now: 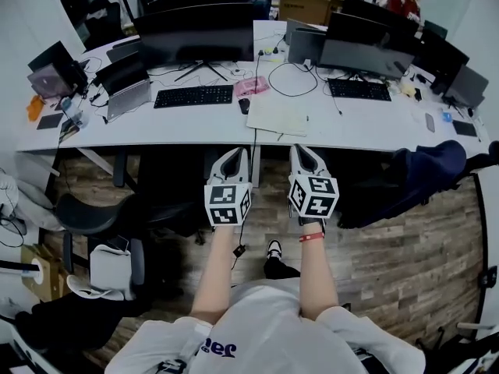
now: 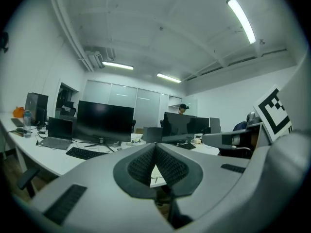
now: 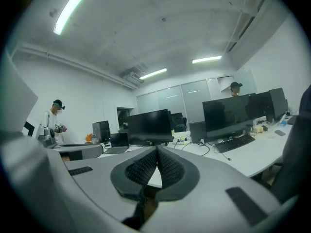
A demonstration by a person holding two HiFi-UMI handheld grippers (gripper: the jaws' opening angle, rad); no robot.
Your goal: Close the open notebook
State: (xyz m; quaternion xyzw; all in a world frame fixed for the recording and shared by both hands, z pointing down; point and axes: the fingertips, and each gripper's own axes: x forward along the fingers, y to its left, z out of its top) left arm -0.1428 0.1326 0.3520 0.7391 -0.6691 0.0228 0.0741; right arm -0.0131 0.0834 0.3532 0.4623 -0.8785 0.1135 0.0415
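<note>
My left hand-held gripper [image 1: 235,157] and my right hand-held gripper [image 1: 301,153] both have their jaws pressed together, with nothing in them. They sit side by side near the edge of the white worktop [image 1: 366,127]. The notebook [image 1: 278,116] lies open on it, right of the keyboard [image 1: 193,96].

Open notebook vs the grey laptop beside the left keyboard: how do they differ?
The open notebook lies flat with its white pages up. The laptop has its lid standing and its screen dark. The open notebook sits mid-desk near the front edge, while the laptop sits further left, past the keyboard. Both are open on the same white desk.
</note>
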